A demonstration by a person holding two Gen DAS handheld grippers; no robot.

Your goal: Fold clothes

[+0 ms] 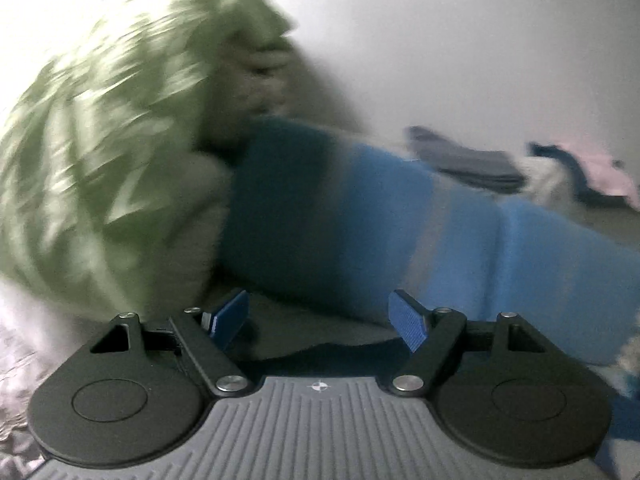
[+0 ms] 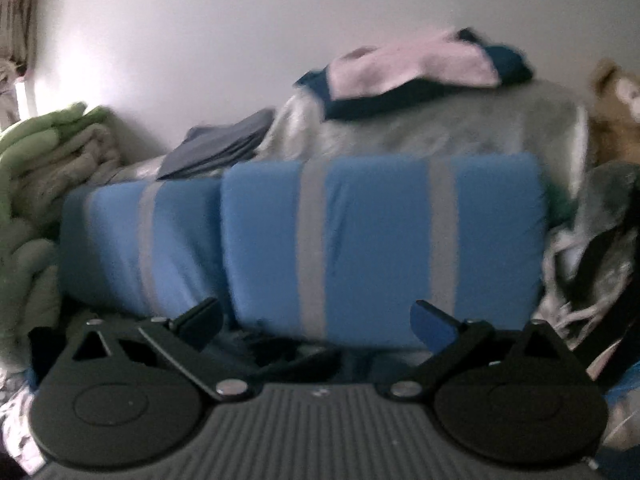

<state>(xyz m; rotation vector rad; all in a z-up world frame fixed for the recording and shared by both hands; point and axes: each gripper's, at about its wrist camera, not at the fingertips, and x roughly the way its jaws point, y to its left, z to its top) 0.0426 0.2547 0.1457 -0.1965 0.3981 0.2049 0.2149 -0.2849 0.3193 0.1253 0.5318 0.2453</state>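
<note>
A blue garment with grey stripes (image 2: 360, 240) lies folded on the bed, its near edge just beyond my right gripper (image 2: 320, 320). That gripper stands wide open with nothing between its fingers. In the left wrist view the same blue garment (image 1: 360, 216) stretches across the middle, blurred. My left gripper (image 1: 320, 320) is open too, its blue pads (image 1: 230, 316) apart and empty, a little short of the garment's near edge.
A green patterned blanket (image 1: 100, 140) bulges at the left. A stack of folded grey clothes (image 2: 224, 144) and a pink and dark blue pile (image 2: 412, 72) lie on the grey bedding behind. A plush toy (image 2: 616, 108) sits at the far right. A white wall backs the bed.
</note>
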